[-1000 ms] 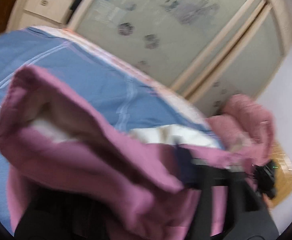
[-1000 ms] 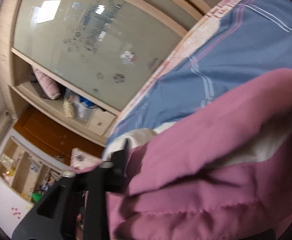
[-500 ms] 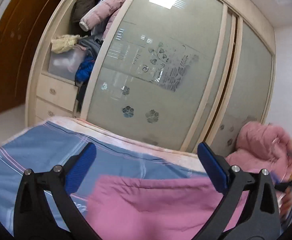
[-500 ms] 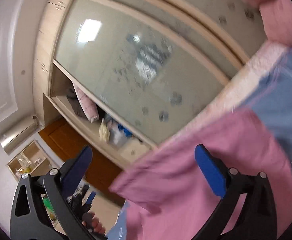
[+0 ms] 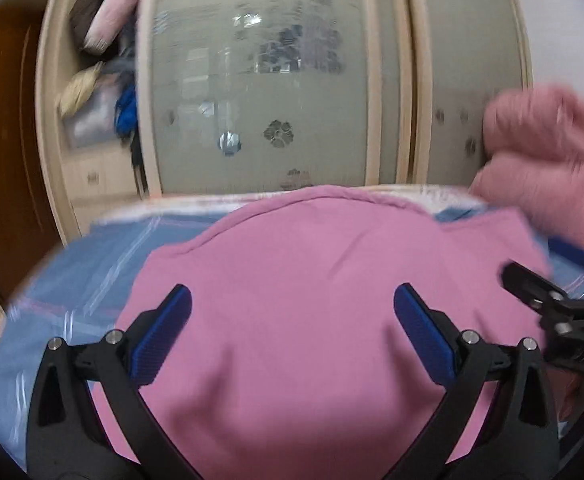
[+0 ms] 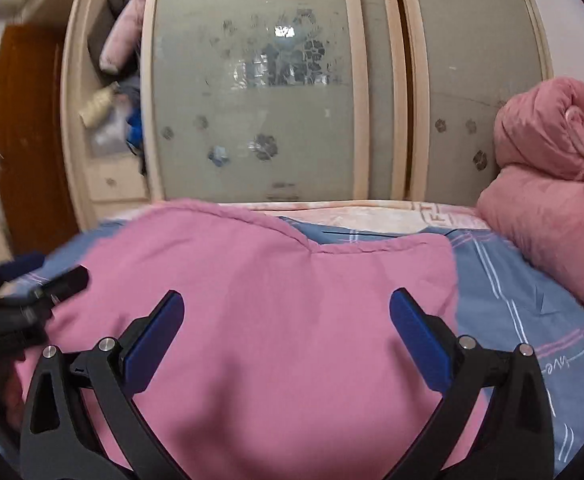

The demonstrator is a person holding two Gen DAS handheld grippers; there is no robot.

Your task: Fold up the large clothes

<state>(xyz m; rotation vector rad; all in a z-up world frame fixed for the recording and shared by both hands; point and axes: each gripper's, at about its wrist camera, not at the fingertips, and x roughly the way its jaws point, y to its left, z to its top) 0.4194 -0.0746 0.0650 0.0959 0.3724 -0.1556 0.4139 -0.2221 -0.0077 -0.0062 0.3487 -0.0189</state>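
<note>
Both claws (spread wide) hover above pink garment (image 5: 311,280).

Pink garment (image 5: 311,300): near edge cut off by the frame bottom, behind the finger frames. Pink quilt (image 5: 547,168): motion-blurred, cropped right. Wardrobe shelf contents (image 6: 112,112): blurred, items indistinguishable.

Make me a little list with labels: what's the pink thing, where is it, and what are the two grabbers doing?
pink thing: pink garment, lying spread out
where: on the blue striped bedsheet
left gripper: open, holding nothing, over the garment
right gripper: open, holding nothing, over the garment
beside: rolled pink quilt, on the right
behind: wardrobe with frosted sliding doors
</note>
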